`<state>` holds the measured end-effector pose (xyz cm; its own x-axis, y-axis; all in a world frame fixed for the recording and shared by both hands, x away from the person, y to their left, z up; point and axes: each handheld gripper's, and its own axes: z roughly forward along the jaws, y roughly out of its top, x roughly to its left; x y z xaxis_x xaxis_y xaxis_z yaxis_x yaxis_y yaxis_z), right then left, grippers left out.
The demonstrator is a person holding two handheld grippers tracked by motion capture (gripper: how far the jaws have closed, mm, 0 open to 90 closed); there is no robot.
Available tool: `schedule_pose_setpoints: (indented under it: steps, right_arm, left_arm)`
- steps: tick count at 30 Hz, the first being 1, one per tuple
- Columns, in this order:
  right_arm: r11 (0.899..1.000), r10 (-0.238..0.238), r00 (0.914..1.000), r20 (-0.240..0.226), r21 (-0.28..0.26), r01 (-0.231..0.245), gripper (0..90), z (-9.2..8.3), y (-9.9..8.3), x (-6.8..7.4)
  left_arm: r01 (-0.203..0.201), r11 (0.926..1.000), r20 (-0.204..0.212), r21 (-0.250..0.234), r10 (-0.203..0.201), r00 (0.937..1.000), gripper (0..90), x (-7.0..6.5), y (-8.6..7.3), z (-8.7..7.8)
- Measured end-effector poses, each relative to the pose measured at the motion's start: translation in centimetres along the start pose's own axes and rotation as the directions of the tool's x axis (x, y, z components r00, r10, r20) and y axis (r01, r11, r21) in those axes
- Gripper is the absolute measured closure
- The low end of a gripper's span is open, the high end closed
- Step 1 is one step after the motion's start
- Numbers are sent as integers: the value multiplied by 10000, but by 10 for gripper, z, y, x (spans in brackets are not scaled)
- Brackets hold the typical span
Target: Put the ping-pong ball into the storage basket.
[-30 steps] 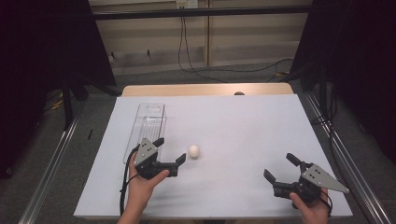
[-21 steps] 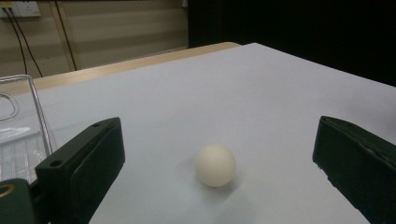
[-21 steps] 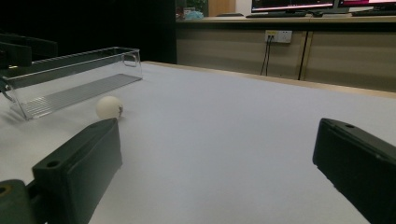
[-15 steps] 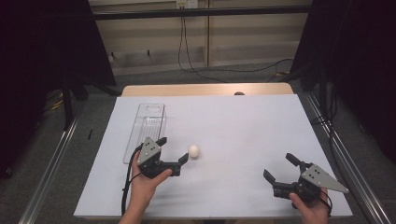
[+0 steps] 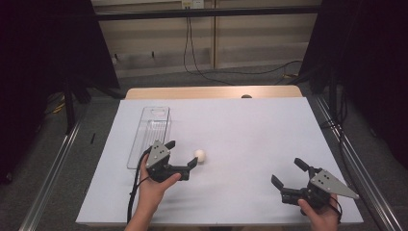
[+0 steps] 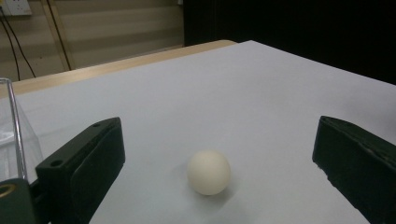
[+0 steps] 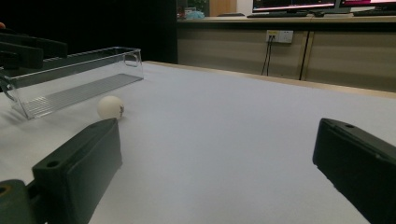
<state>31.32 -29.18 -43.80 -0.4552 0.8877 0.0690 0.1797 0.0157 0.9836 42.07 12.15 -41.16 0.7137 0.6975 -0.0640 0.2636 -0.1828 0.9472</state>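
Table (image 5: 250,125): covered by a pale white sheet, with a strip of bare wood showing along the far edge. Dark curtains flank the room on both sides. Beige panelled wall at the back, a wall socket (image 5: 191,4) high on it, black cables (image 5: 192,53) hanging from it to the grey floor. Metal rails run along the floor left and right of the table.

Clear plastic bin (image 5: 150,134): long, narrow, lying lengthwise on the left half of the table, its near end just beside the left tool.

Left tool (image 5: 182,155): held in the person's left hand, low over the sheet at the near left, jaws spread wide, gripping nothing. Black cable trails back along the forearm.

White ball (image 5: 200,155): a small, table-tennis-type ball resting on the sheet, just beyond the left tool's jaw tips and a little to their right in the high view. In the left gripper view the ball (image 6: 208,171) sits between the two jaws, nearer the left-hand one, touching neither. It lies near the bin but outside it.

Right tool (image 5: 289,177): held at the near right edge, jaws likewise wide apart and empty, well apart from the ball. In the right gripper view the ball (image 7: 110,107) lies far off past the left-hand jaw, the bin (image 7: 79,77) behind it.
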Motion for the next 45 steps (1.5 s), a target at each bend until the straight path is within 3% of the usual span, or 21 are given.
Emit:
schedule_pose_setpoints:
  steps: [45]
  right_arm:
    - [10000,67,10000,38,-34,-67,7,0,1,0]
  left_arm:
    - [151,9979,-75,632,-147,9999,29,2,-2,24]
